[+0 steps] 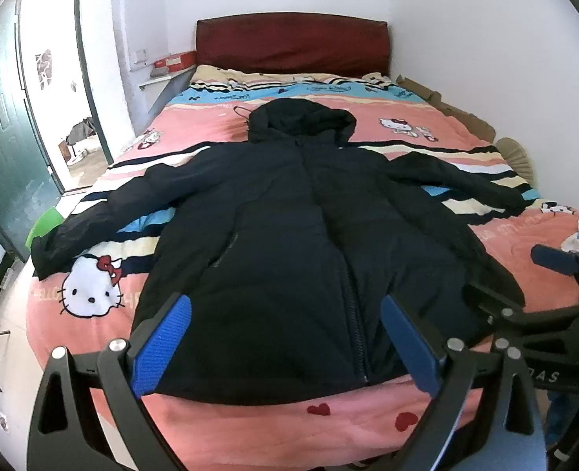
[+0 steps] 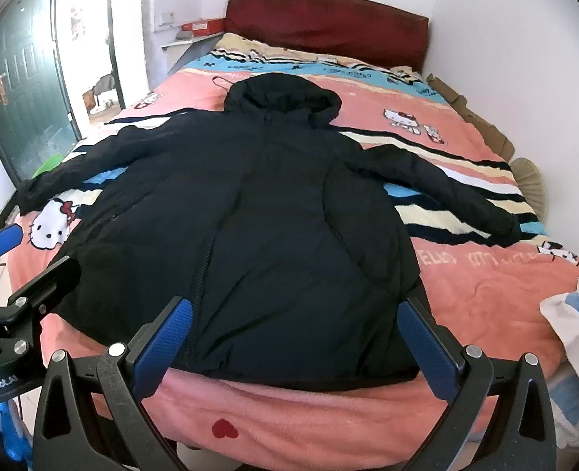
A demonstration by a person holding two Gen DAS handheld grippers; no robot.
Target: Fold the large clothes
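Two grippers: both at the foot of the bed, side by side, nothing held.
Left gripper (image 1: 285, 337): jaws wide, blue pads over the coat's hem, left of the zip on one side and right of it on the other; contact with the cloth cannot be told.
Right gripper (image 2: 297, 339): jaws wide, spanning the right half of the hem; empty.
Coat (image 1: 297, 235): black, hooded, lying flat and face up on the bed, zip closed down the middle, hem nearest, hood farthest.
Sleeves: spread out to either side; left sleeve (image 1: 105, 212) reaches the bed's left edge, right sleeve (image 2: 446, 192) angles toward the right edge.
Quilt (image 2: 485, 286): pink, with red hearts at the foot, white cat prints, and bands of black, cream and blue under the sleeves.
Cloth (image 2: 572, 329): white and blue, bunched at the bed's near right corner, apart from the coat.
Hood (image 2: 283, 96): rounded, resting on the pink band below the blue stripe.
Headboard (image 1: 291, 43): dark red, against the white wall.
Door (image 1: 3, 125): green, open, far left; bright doorway beside it.
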